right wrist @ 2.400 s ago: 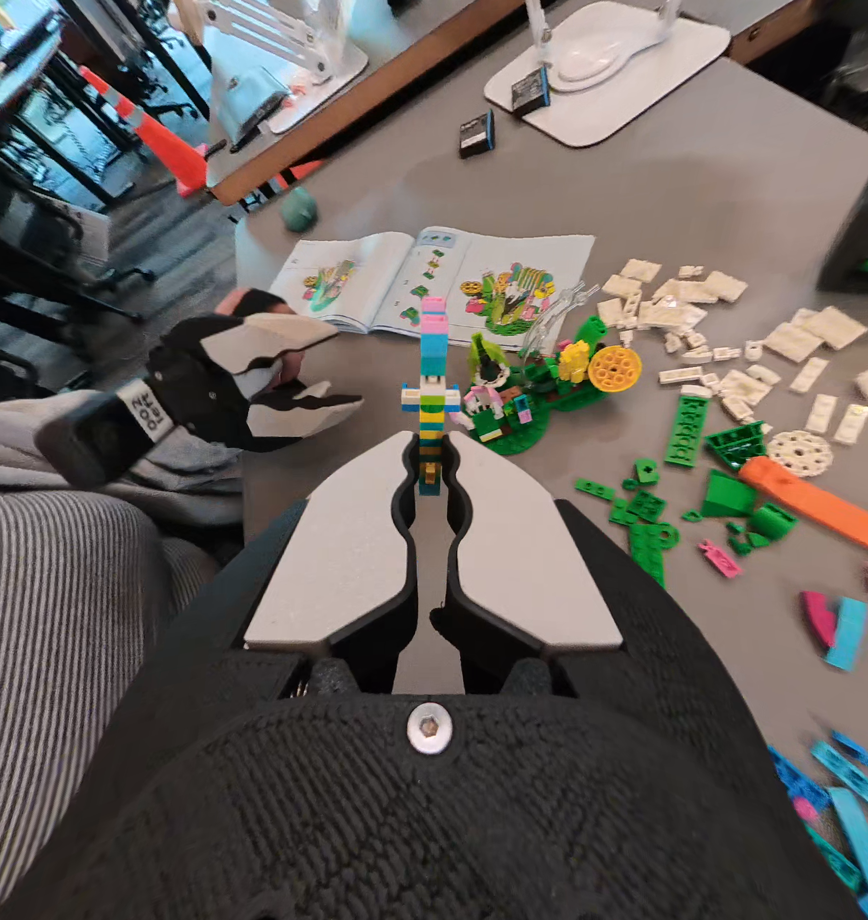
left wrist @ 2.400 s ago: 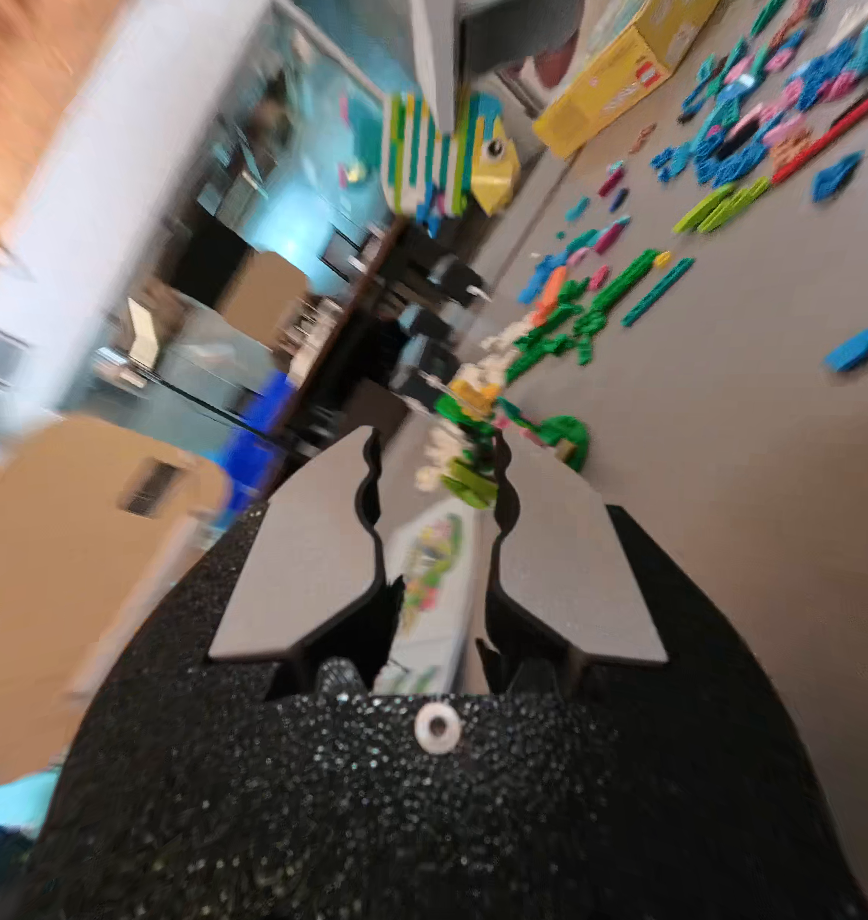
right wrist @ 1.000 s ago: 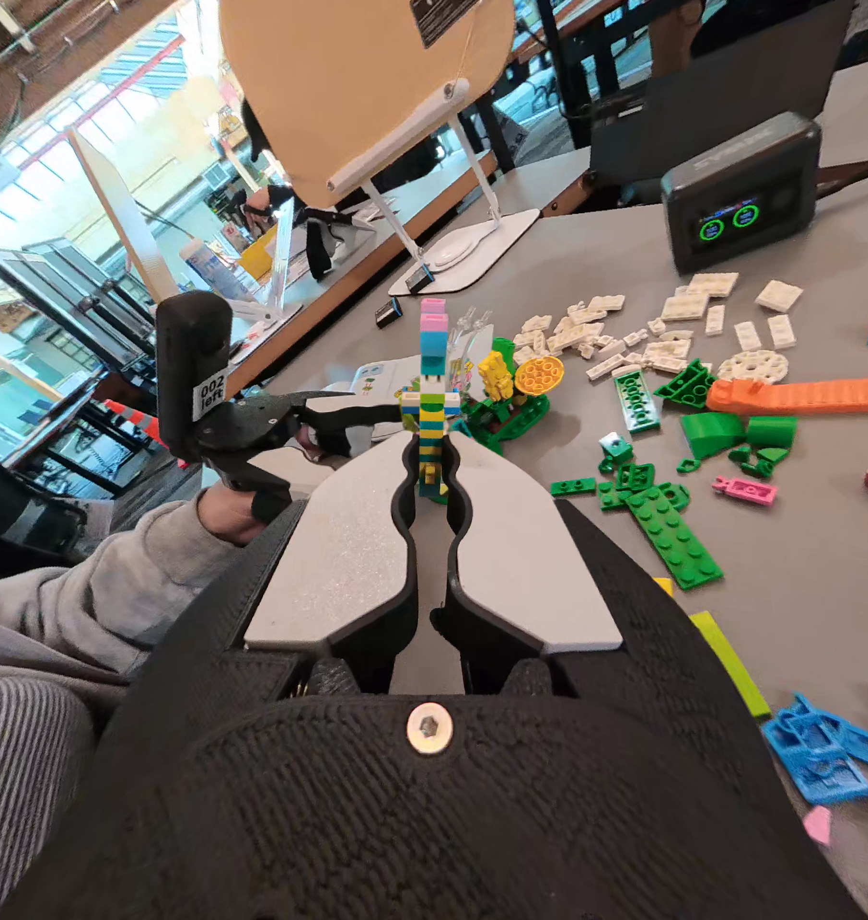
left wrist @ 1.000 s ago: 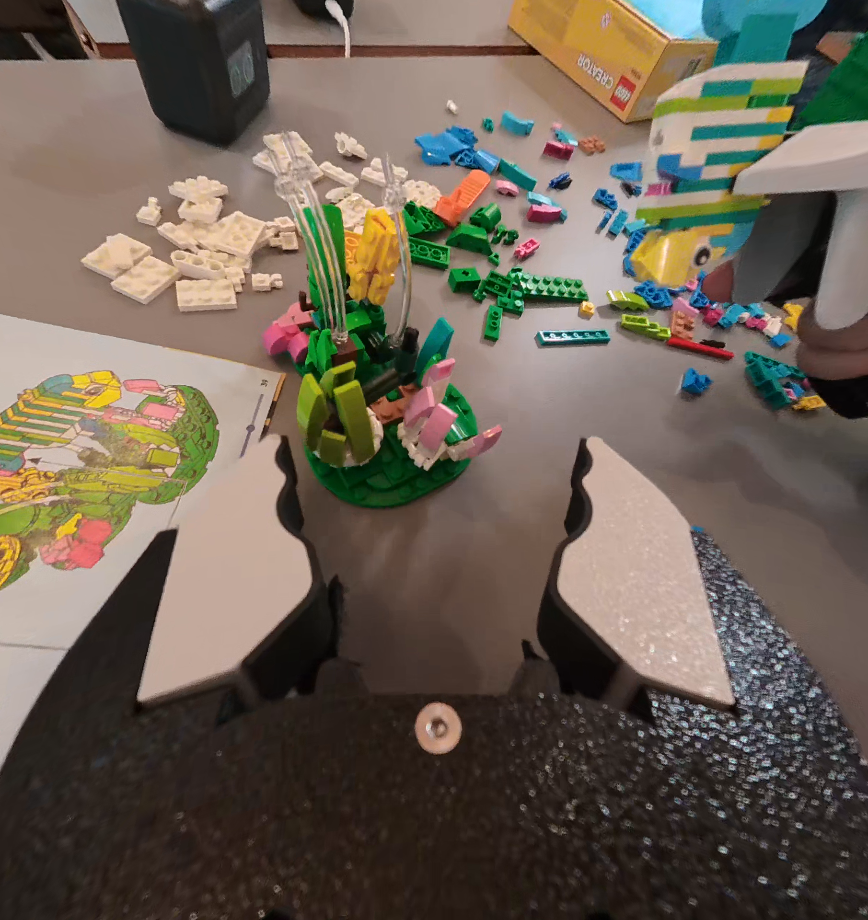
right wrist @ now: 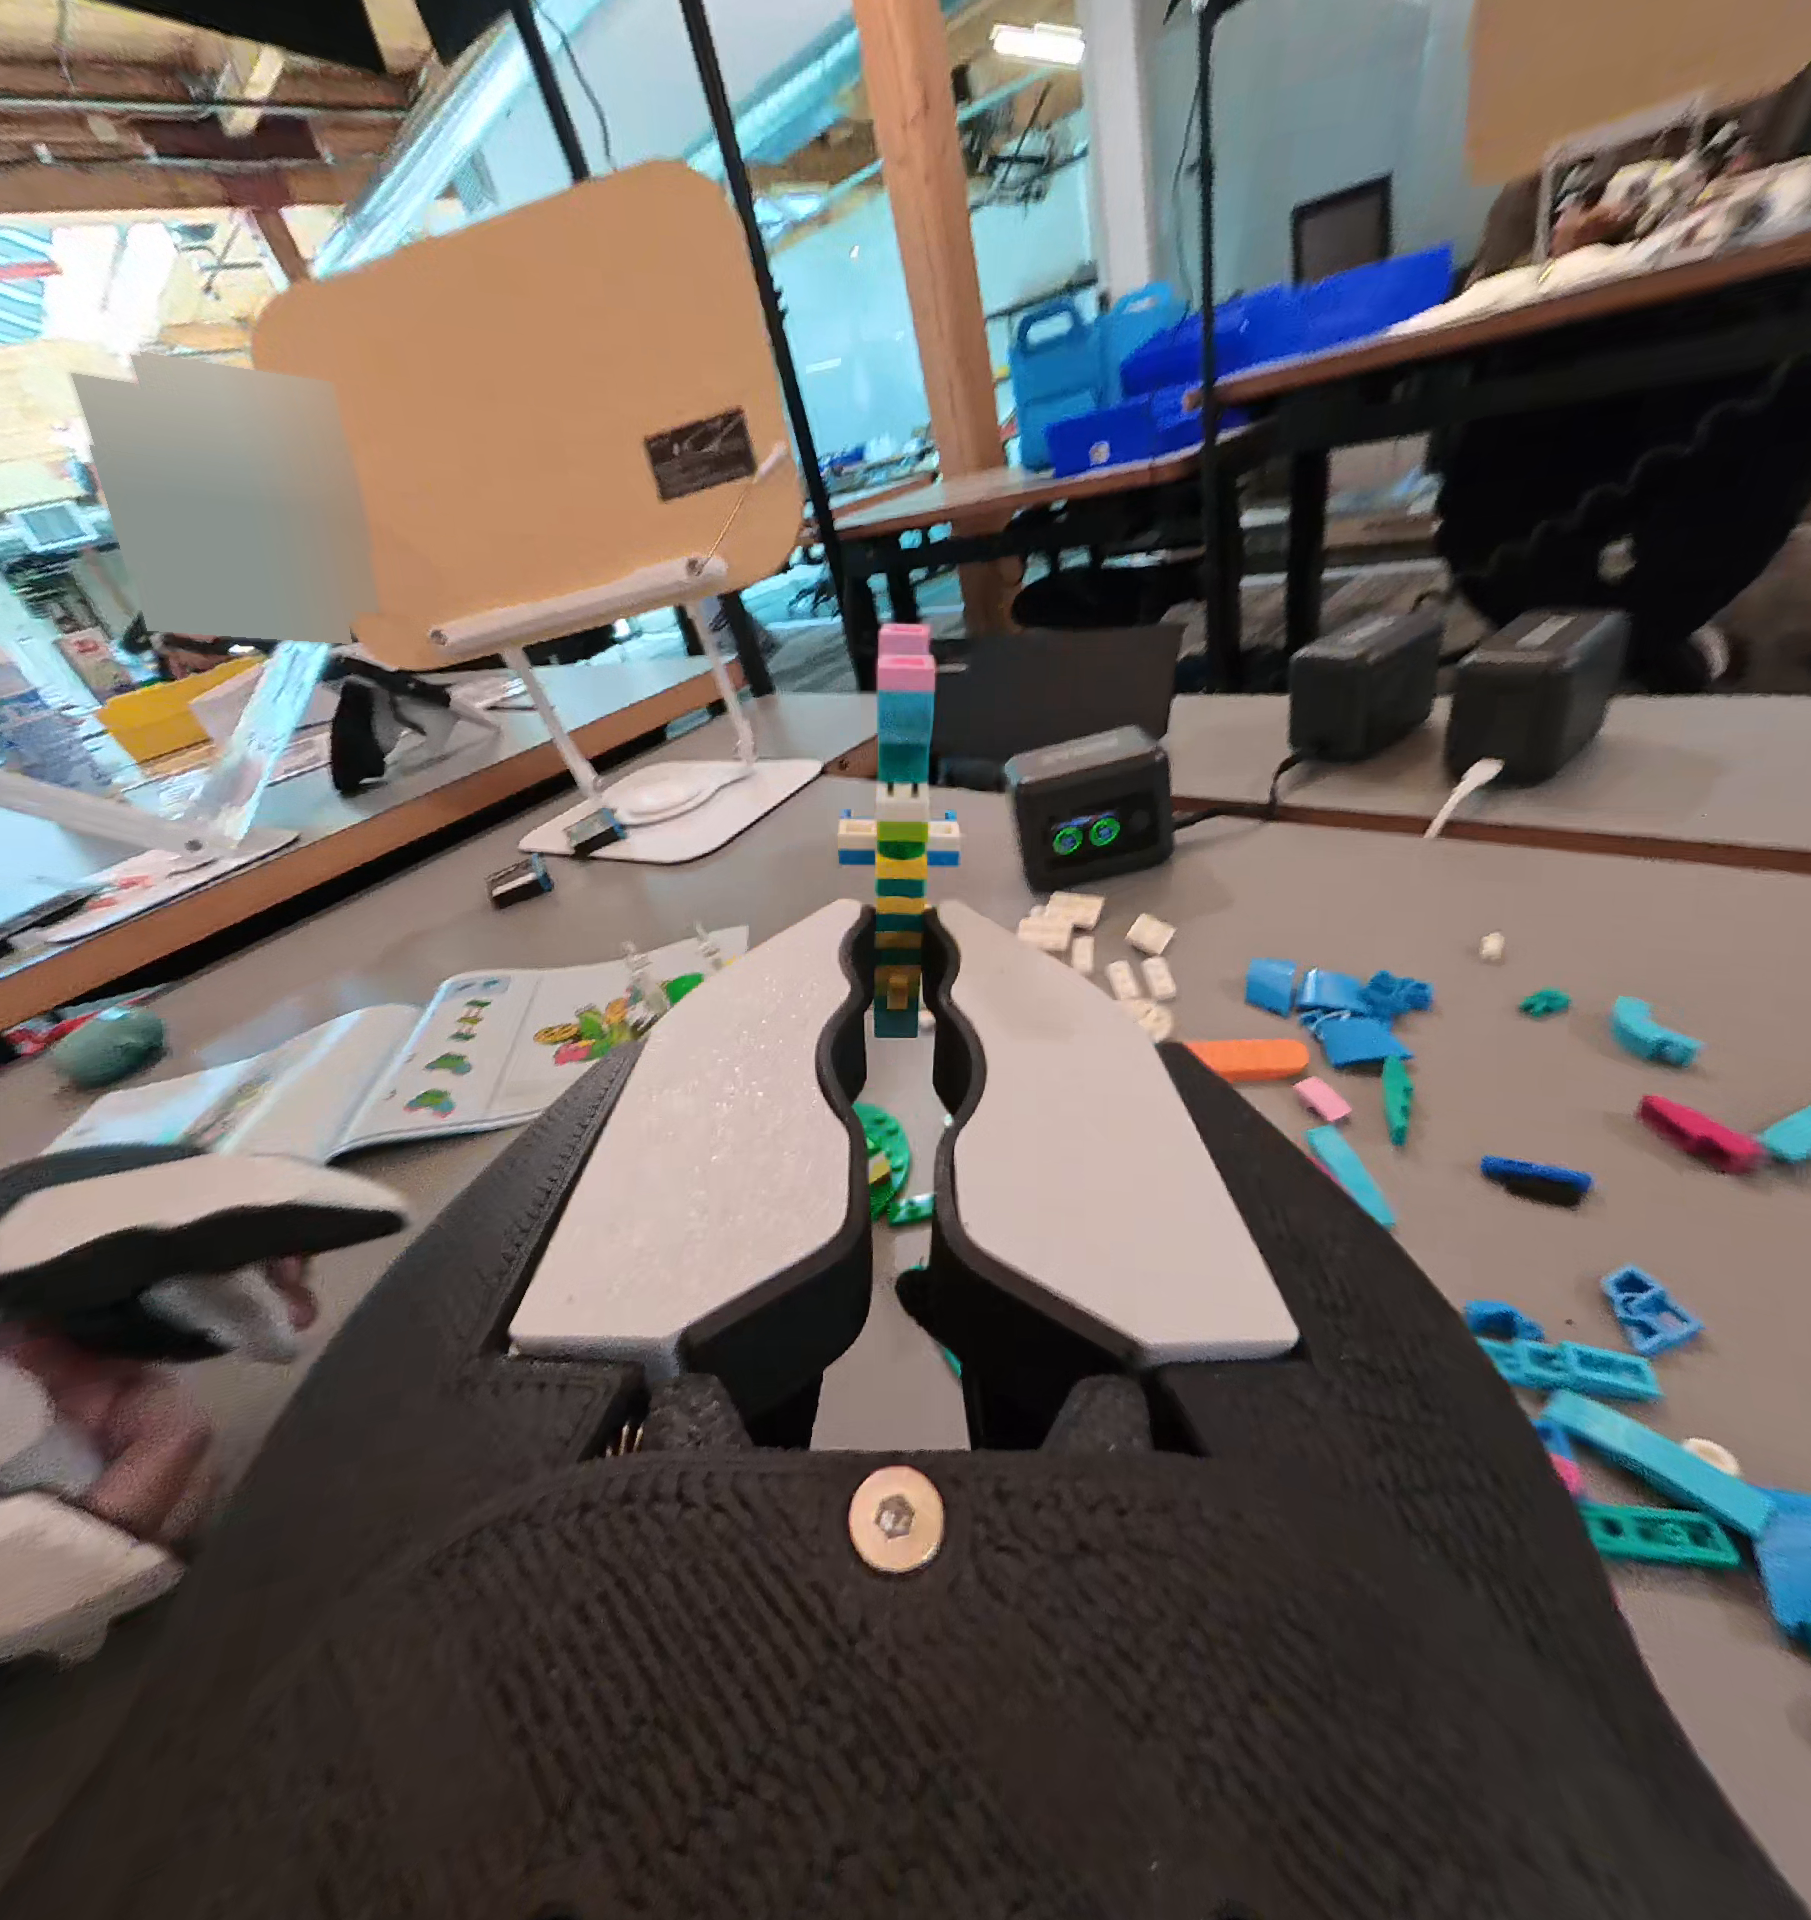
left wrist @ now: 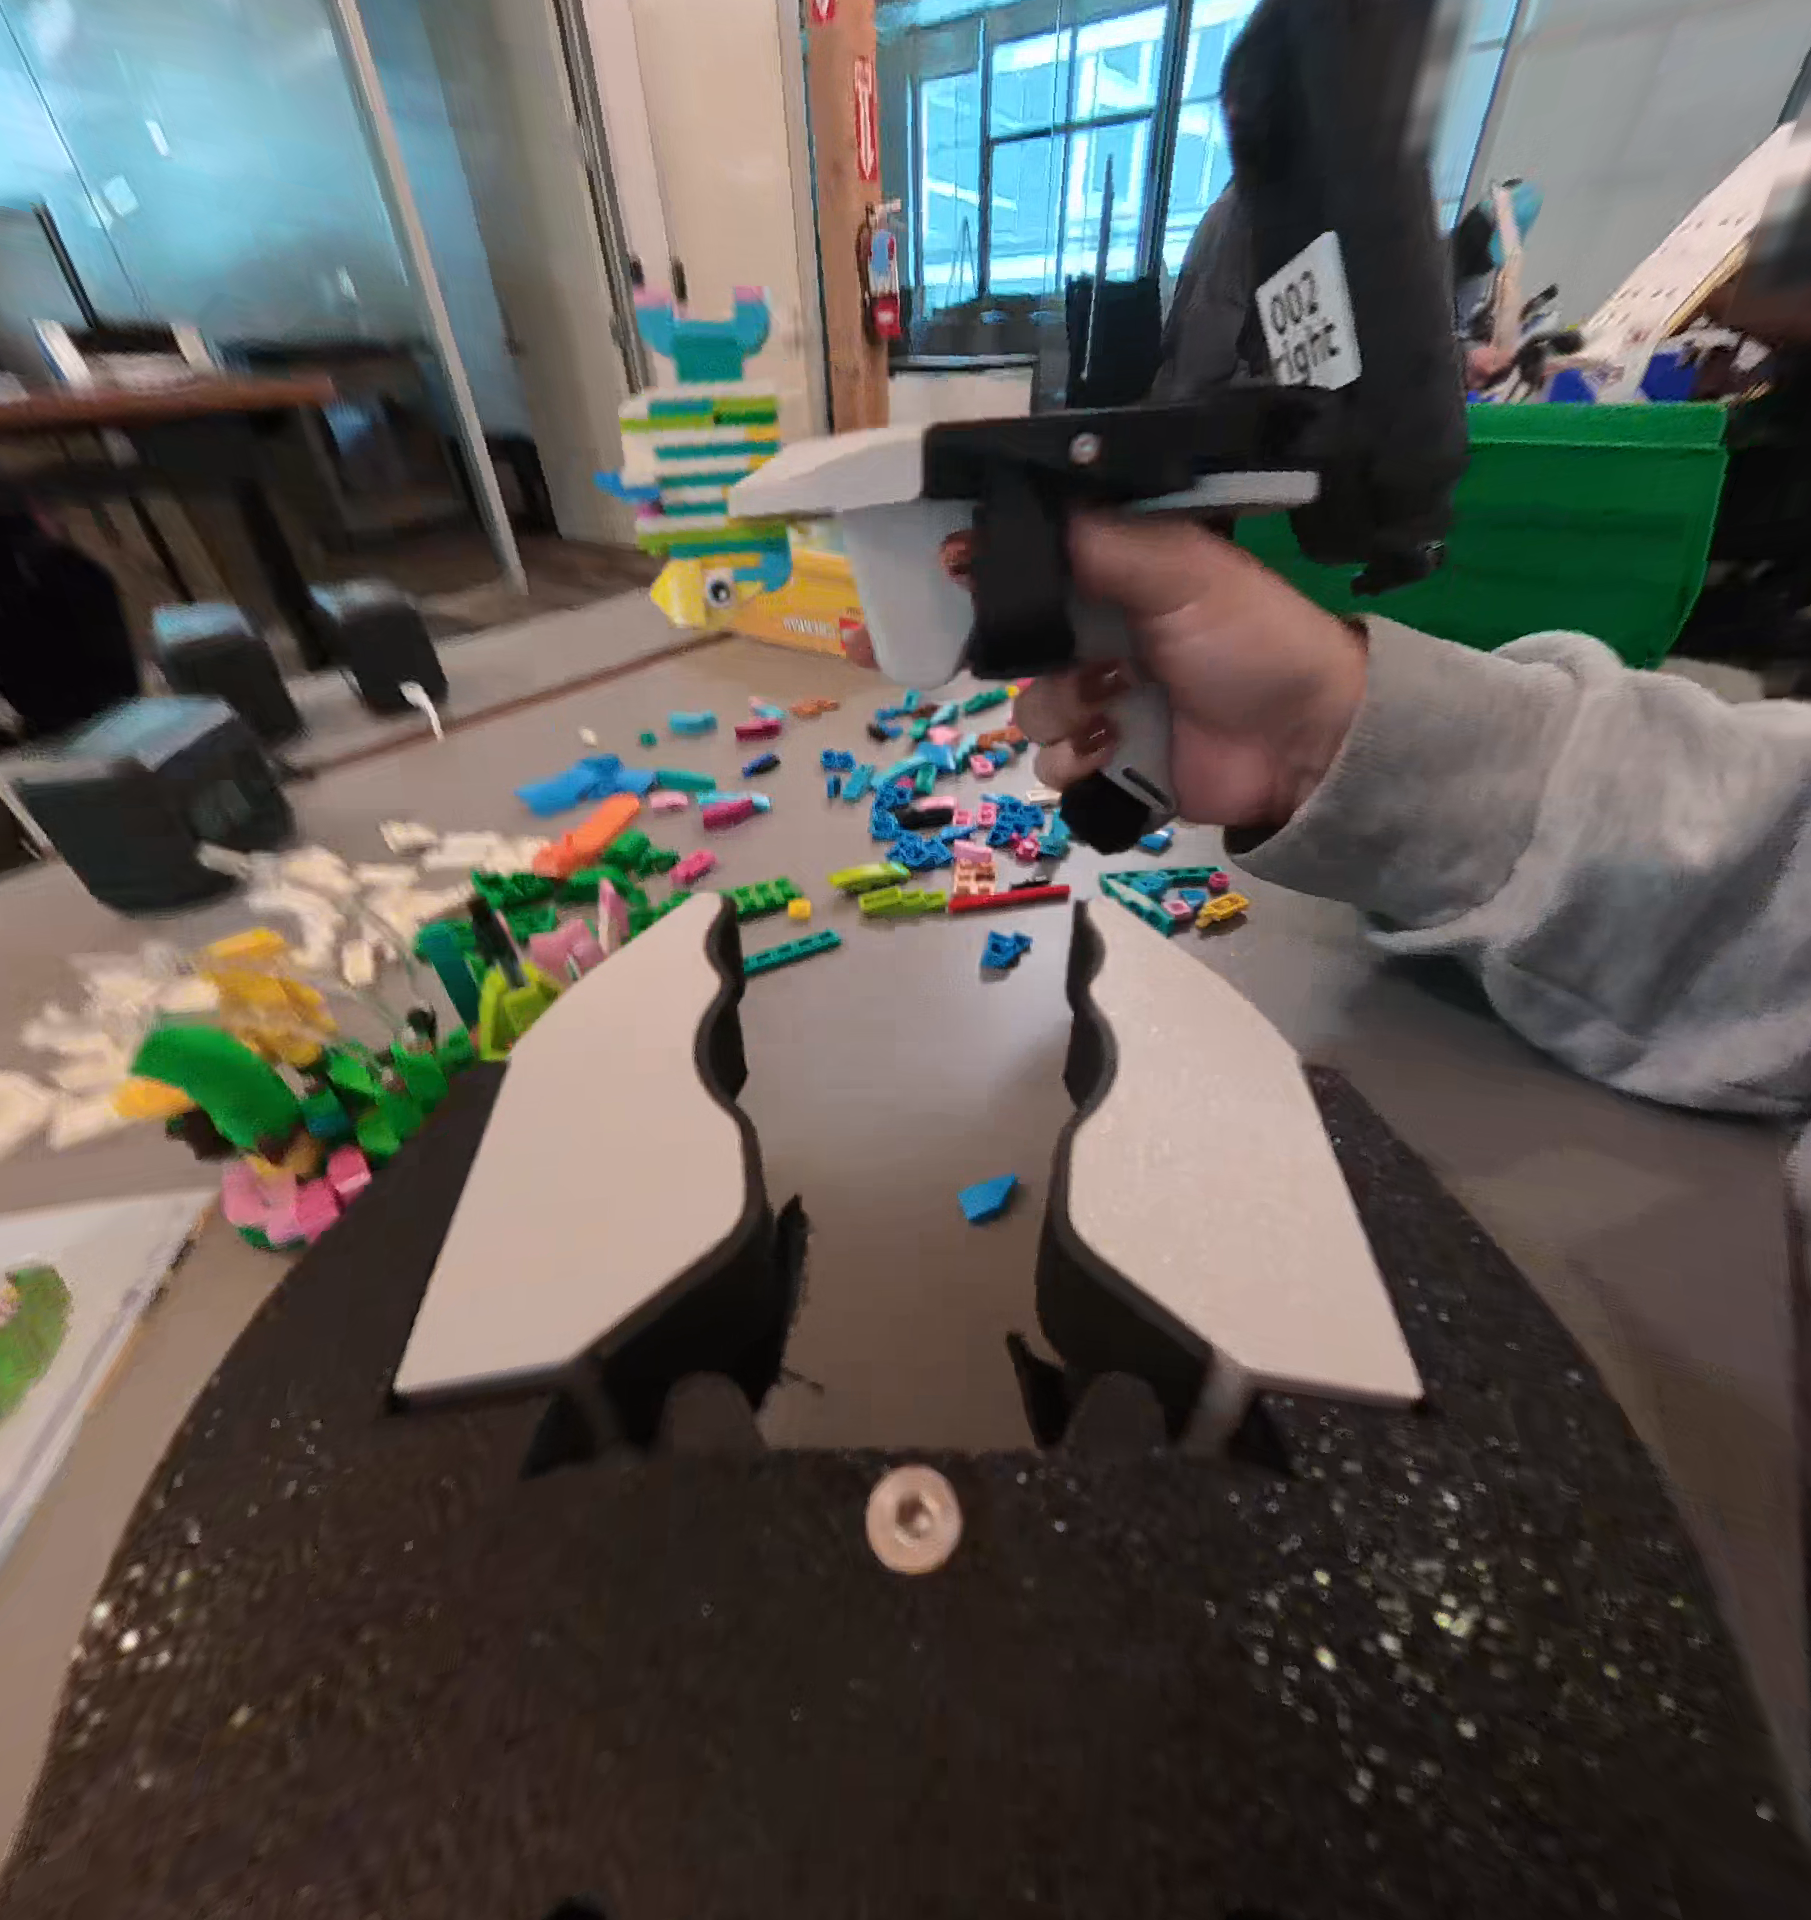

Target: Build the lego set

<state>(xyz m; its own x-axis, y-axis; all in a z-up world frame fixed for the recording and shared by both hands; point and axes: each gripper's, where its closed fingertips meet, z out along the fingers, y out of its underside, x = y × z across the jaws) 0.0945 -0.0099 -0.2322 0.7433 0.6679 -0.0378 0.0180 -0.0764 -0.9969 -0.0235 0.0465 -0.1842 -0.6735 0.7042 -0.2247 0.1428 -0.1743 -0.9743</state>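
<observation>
Fish model (right wrist: pixel 902 831) up in the air, clamped at its lower end between the fingers of the right hand-held gripper (right wrist: pixel 899 935), striped body standing tall above the fingertips with the pink and teal tail on top. From the other side the same fish (left wrist: pixel 701 457) shows broadside, yellow head pointing down, well above the worktop (left wrist: pixel 911 1060).

Left hand-held gripper (left wrist: pixel 906 925) is low over the grey surface, fingers spread apart, nothing between them. Just a small blue piece (left wrist: pixel 987 1197) lies on the worktop inside the gap.

Likely step: bring the fish over to the green plant base (left wrist: pixel 288 1091) and seat it. To do that well, I'd say keep the fish vertical and the squeeze steady, since the hold is only on its narrow bottom end and a tilt could pop bricks loose. The free gripper would do best pinning the base down before any pressing.

Relative to the plant base: the open gripper sits just beside it, the instruction booklet (right wrist: pixel 381 1070) lies right next to it, and loose blue and pink bricks (left wrist: pixel 942 810) are scattered well beyond it.
</observation>
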